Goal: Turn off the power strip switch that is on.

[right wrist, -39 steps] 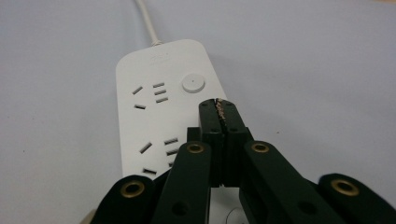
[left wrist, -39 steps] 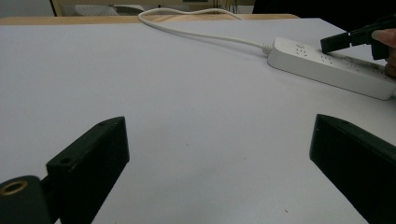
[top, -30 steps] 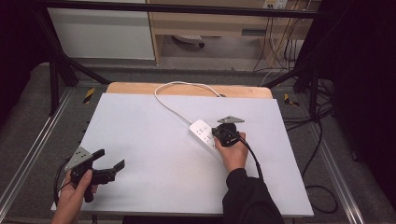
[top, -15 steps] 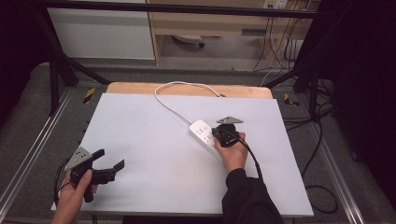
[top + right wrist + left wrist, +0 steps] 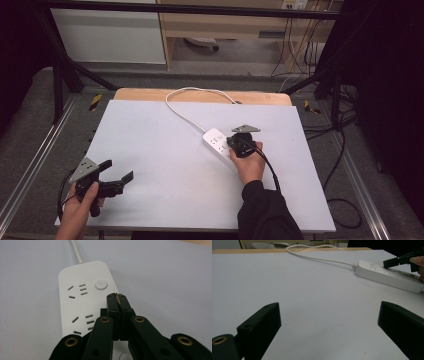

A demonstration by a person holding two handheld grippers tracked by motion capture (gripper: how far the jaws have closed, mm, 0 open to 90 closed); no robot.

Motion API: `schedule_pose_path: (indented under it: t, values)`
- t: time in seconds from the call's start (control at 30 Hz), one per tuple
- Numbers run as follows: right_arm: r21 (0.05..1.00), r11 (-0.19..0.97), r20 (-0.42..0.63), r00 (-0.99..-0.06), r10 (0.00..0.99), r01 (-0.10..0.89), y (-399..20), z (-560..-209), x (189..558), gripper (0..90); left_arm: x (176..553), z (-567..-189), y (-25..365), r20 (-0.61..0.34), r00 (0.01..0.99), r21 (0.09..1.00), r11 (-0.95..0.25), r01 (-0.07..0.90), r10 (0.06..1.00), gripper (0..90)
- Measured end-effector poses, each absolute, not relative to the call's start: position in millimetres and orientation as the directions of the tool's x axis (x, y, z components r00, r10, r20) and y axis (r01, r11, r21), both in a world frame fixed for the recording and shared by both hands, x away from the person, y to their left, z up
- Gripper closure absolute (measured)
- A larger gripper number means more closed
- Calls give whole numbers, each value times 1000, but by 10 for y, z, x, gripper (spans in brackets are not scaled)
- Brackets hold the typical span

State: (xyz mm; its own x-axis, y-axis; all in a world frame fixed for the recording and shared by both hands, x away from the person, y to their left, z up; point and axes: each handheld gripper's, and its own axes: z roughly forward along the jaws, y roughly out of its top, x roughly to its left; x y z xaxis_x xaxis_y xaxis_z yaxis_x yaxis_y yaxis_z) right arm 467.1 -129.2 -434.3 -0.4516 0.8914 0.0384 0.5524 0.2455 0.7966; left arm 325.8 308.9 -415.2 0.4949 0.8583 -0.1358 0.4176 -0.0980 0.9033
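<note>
Power strip lies a bit right of table centre on the white sheet, long axis running from 10 o'clock to 4 o'clock; its cord loops off toward 11 o'clock and over the far wooden edge. In the right gripper view the strip shows two socket groups and a round button near the cord end.

Right gripper sits over the strip's near half, jaws pressed together with nothing between them. In its own view the closed tip hovers just short of the button, at about 5 o'clock from it. Touching the strip's face or just above it: cannot tell.

Left gripper rests at the table's 7 o'clock corner, well apart from the strip, jaws wide, holding nothing. Its own view has the strip far off at 2 o'clock, with the other gripper's tip on it.

Step in hand, as I judge it: lining up the shut tip to press the switch button. Not yet on it.

Next move calls for a short nudge toward the cord end, then a straight push down on the button's centre. Strip is loose on a smooth sheet, so an off-centre shove may slide it; the left gripper could come over to steady it.
</note>
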Motion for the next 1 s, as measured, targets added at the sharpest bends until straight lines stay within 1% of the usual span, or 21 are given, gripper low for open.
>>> schedule_pose_path:
  t: [0.33,1.0]
  values:
    - [794,266,15,-456,890,546,-1275,-4342,4666,900,3255,-4149,3088,-135,497,903,-100,417,857,45]
    - [791,273,12,-460,888,547,-1274,-4343,4667,900,3257,-4148,3095,-137,494,904,-95,416,858,45]
